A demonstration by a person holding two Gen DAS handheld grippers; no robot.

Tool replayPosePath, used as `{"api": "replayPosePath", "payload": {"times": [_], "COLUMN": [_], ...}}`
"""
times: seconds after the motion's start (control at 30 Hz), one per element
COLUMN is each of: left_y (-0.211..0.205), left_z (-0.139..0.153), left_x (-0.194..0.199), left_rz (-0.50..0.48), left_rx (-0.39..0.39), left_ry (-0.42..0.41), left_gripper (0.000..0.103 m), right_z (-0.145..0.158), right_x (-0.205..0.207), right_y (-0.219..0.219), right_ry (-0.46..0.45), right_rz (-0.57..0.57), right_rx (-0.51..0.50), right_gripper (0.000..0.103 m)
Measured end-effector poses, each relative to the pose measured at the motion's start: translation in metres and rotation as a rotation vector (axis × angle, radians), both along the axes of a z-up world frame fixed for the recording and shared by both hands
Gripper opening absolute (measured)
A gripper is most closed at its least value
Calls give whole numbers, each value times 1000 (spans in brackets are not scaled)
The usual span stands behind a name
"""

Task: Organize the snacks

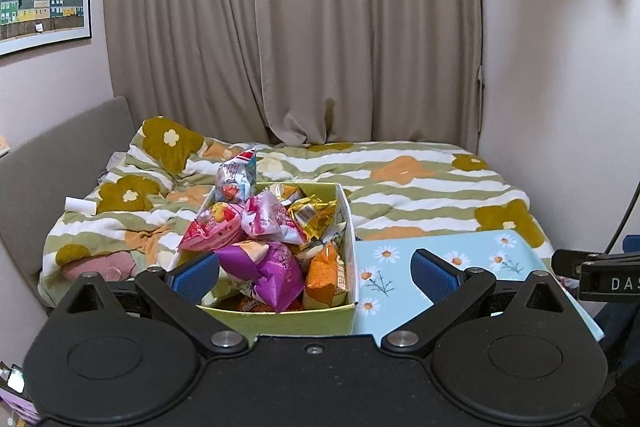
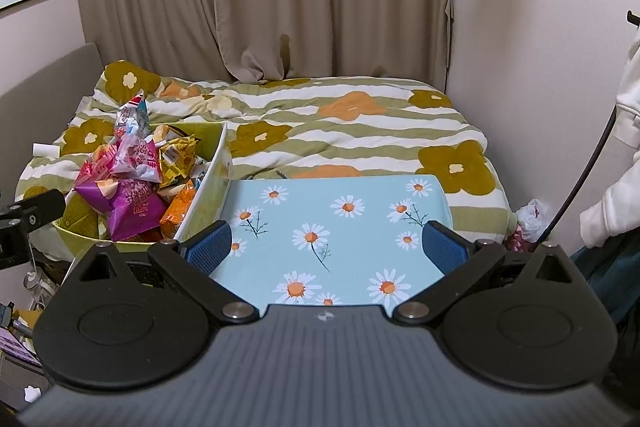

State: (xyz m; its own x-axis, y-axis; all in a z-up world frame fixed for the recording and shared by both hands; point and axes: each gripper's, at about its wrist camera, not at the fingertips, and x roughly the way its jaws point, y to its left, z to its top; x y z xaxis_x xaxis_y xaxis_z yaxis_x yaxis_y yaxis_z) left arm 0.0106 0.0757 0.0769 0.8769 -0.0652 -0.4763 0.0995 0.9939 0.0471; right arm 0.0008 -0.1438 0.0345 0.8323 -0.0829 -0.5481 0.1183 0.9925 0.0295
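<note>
A green cardboard box [image 1: 304, 321] sits on the bed, heaped with several snack bags: a purple bag [image 1: 276, 273], an orange bag [image 1: 326, 277], pink bags [image 1: 216, 231], a gold bag [image 1: 312, 215] and a silver-blue bag [image 1: 236, 179] on top. My left gripper [image 1: 314, 273] is open just in front of the box, nothing between its blue pads. The same box [image 2: 82, 235] and purple bag [image 2: 132, 205] show at the left of the right wrist view. My right gripper [image 2: 326, 247] is open and empty over a light-blue daisy-print board [image 2: 352, 227] beside the box.
The floral duvet [image 1: 420, 187] covers the bed behind the box and board. A grey headboard [image 1: 60, 163] runs along the left, curtains [image 1: 320, 27] hang behind. A wall [image 2: 540, 27] closes the right side, where a white sleeve [image 2: 624, 147] and a black cable [image 2: 580, 179] show.
</note>
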Motion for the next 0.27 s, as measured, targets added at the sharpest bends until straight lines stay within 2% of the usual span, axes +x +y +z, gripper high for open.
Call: {"api": "replayPosePath", "payload": {"times": [0.27], "left_y": [7], "left_z": [-3], "left_x": [3], "left_rz": [-3], "left_rx": [-26], "left_ry": [0], "left_gripper": [103], "right_z": [-2], "right_x": [2], "right_y": [4], "right_ry": [6], "right_rz": [-2], "right_rx": [2], "right_gripper": [103]}}
